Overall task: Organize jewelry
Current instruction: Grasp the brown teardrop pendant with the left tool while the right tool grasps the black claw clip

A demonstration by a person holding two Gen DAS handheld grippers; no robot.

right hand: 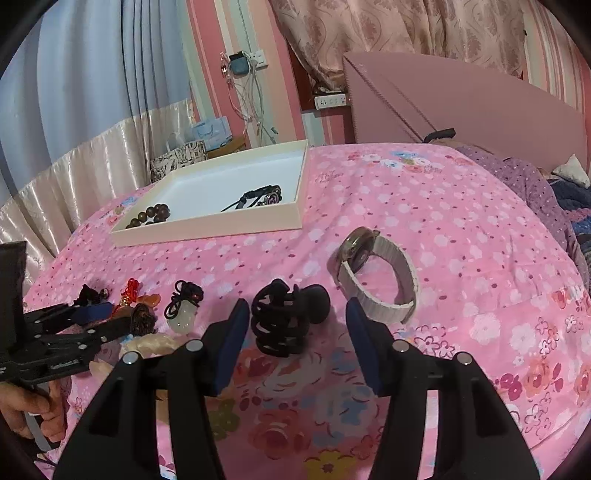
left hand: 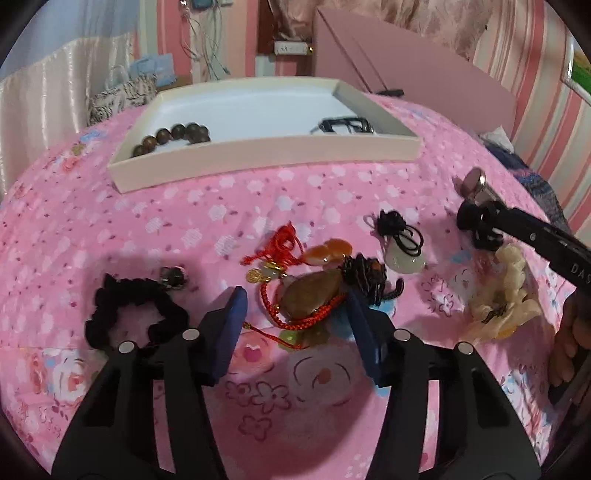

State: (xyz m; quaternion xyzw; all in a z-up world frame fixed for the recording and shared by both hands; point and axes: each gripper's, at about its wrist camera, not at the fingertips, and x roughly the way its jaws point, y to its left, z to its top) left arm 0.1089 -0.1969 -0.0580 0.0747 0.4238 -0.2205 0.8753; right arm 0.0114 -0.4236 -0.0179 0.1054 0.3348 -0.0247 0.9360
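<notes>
On the pink bedspread [right hand: 424, 206], your sorting has barely begun: only the wooden bead bracelet [left hand: 173, 137] and a black cord piece [left hand: 345, 124] lie in the white tray [left hand: 266, 154] at twelve o'clock. Your left tongs [left hand: 295, 314] gape around the red-corded pendants [left hand: 310, 295]; your right tongs [right hand: 293, 328] stand open around the black hair claw [right hand: 286, 317], with the watch [right hand: 373, 273] at two o'clock still unsorted.

A big bed with a pink flower sheet [right hand: 424, 206] fills the room. Behind the bed stand a pink headboard [right hand: 480, 107], a wall with pink stripes [left hand: 546, 122] and a flowery curtain [right hand: 388, 33]. To the left of the headboard hangs a shiny blue and cream curtain [right hand: 92, 110].
</notes>
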